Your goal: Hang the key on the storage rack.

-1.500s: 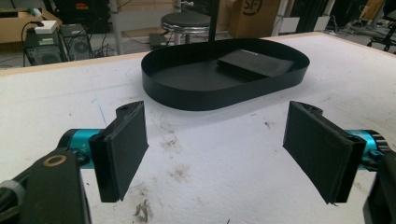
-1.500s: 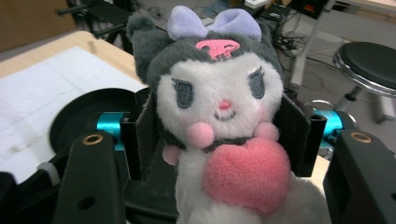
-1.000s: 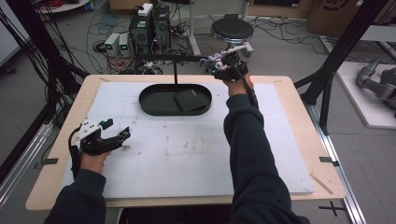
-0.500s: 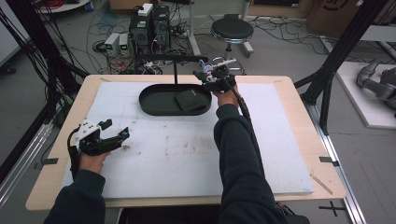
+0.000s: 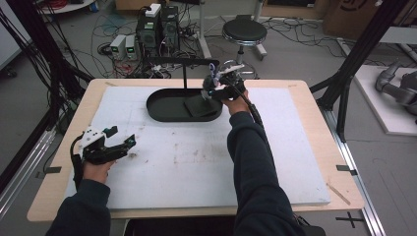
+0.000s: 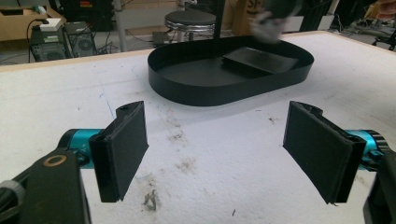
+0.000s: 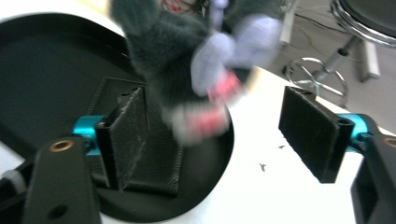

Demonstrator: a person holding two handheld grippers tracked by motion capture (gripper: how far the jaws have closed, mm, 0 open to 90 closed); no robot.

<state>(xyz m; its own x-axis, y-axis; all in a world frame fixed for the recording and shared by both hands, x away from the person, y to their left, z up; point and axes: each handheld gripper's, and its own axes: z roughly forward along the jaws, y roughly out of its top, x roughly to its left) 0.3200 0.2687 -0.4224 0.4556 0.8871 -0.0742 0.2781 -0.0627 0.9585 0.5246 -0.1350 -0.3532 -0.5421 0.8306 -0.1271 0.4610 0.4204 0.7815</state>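
The right gripper [image 7: 219, 140], fingers just spread, hangs over the black oval metal tray [image 5: 162, 112]; the grey plush toy [image 7: 187, 51] appears released. The left gripper [image 6: 224, 154], spread empty, waits aside.

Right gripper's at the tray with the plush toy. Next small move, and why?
Probably lift the right gripper straight back from the black tray. Its jaws have just been opening and stand wide, the pads off the grey plush toy, which looks blurred, hanging from the stand over the tray's right end. Backing out should avoid snagging it. The left gripper rests open, apart.
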